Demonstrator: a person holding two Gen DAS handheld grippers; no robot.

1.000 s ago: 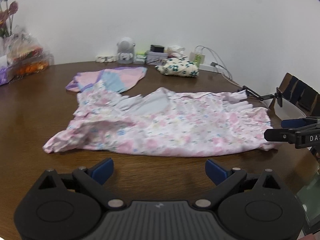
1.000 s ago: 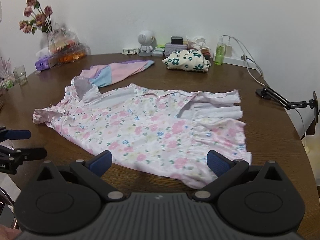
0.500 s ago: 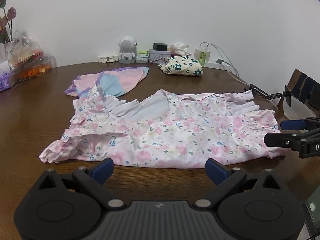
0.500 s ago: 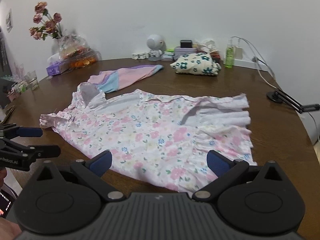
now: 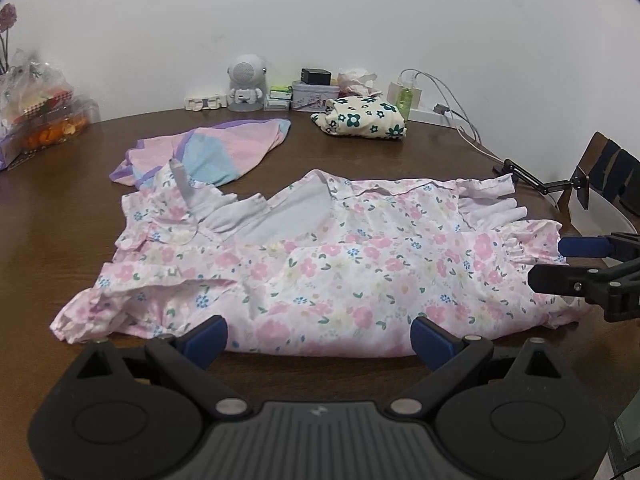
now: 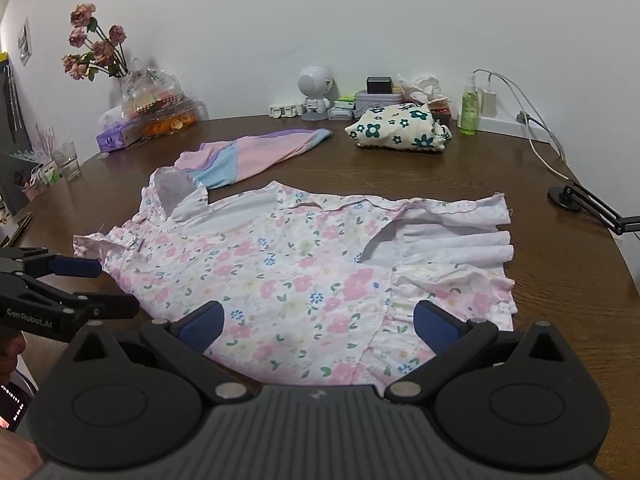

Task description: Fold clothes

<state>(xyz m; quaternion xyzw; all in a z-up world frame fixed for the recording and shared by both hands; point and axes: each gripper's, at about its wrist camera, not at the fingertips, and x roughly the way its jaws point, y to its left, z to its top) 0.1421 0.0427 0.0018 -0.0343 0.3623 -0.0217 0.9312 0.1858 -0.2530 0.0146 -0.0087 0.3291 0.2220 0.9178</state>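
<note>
Hovering spread, empty: left tongs [image 5: 318, 336], right tongs [image 6: 318, 322] | floral dress [image 5: 320, 264] flat on brown desk [image 5: 60, 208], at both tongs' tips | pink-blue garment [image 5: 216, 148] behind | folded floral bundle [image 5: 362, 117] farthest

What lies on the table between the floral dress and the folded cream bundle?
Bare brown tabletop, seen in the right wrist view between the floral dress and the cream bundle.

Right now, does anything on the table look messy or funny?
Yes. The floral dress lies rumpled, its hem corner flipped over to show the plain white inside. It also overlaps the pink and blue garment.
</note>
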